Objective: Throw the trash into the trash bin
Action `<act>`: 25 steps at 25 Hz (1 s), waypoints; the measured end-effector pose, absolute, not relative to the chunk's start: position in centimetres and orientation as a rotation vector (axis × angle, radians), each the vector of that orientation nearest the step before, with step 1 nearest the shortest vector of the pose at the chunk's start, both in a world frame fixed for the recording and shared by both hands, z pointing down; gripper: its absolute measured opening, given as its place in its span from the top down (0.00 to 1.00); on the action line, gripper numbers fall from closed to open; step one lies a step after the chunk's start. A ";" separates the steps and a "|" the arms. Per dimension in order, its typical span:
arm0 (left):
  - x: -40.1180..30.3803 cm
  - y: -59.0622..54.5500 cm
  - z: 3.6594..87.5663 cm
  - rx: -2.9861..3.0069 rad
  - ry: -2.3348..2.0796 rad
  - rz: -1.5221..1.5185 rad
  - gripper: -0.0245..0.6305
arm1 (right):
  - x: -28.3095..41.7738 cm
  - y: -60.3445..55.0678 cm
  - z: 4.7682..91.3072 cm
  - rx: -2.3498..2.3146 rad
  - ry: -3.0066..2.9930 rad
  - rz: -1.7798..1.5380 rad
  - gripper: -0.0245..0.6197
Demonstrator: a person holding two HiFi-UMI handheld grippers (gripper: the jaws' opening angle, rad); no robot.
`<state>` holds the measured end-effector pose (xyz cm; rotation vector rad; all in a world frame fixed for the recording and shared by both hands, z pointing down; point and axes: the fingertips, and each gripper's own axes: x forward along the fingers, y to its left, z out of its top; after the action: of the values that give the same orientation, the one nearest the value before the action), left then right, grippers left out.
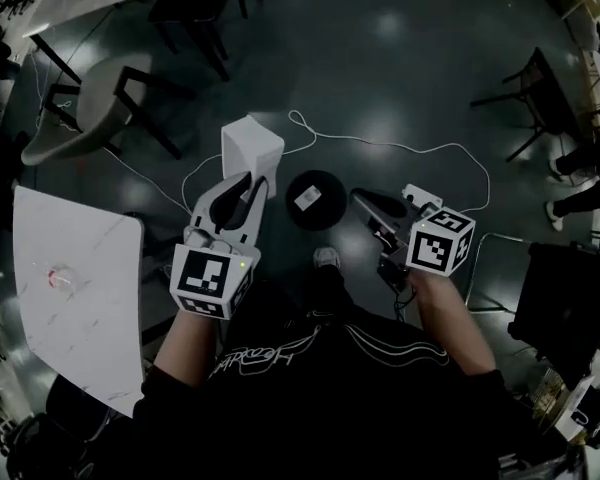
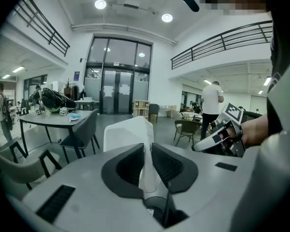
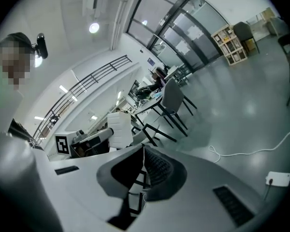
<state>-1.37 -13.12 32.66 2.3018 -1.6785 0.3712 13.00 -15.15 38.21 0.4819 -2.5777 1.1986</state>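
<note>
My left gripper (image 1: 252,184) is shut on a piece of white folded paper trash (image 1: 251,149), which sticks out past the jaws over the dark floor. In the left gripper view the white trash (image 2: 128,133) stands pinched between the two dark pads. The round black trash bin (image 1: 315,199) stands on the floor just right of it, with a white scrap inside. My right gripper (image 1: 361,199) hovers at the bin's right side, jaws shut, and I see nothing held in it. The right gripper view shows its jaws (image 3: 142,150) pressed together and the left gripper (image 3: 87,140) with the trash (image 3: 118,123) beyond.
A white table (image 1: 75,298) stands at the left with a small item on it. Dark chairs (image 1: 130,98) stand behind it, another chair (image 1: 540,93) at the far right. A white cable (image 1: 380,148) loops across the floor to a power strip (image 1: 421,196).
</note>
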 end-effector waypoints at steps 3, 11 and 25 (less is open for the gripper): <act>2.1 -14.6 36.1 2.296 -1.598 0.407 0.88 | 15.2 -16.5 40.6 0.508 -2.547 1.232 0.91; 7.5 -15.7 49.1 2.225 -1.436 0.656 0.88 | 18.5 -17.4 46.7 0.542 -2.485 1.292 0.91; 11.9 -15.1 71.4 2.079 -1.090 1.026 0.88 | 22.5 -15.3 55.2 0.632 -2.356 1.451 0.91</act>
<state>11.91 -15.08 71.44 2.0787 -1.0896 1.0262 22.47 -15.31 55.19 0.6315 -2.3565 1.4515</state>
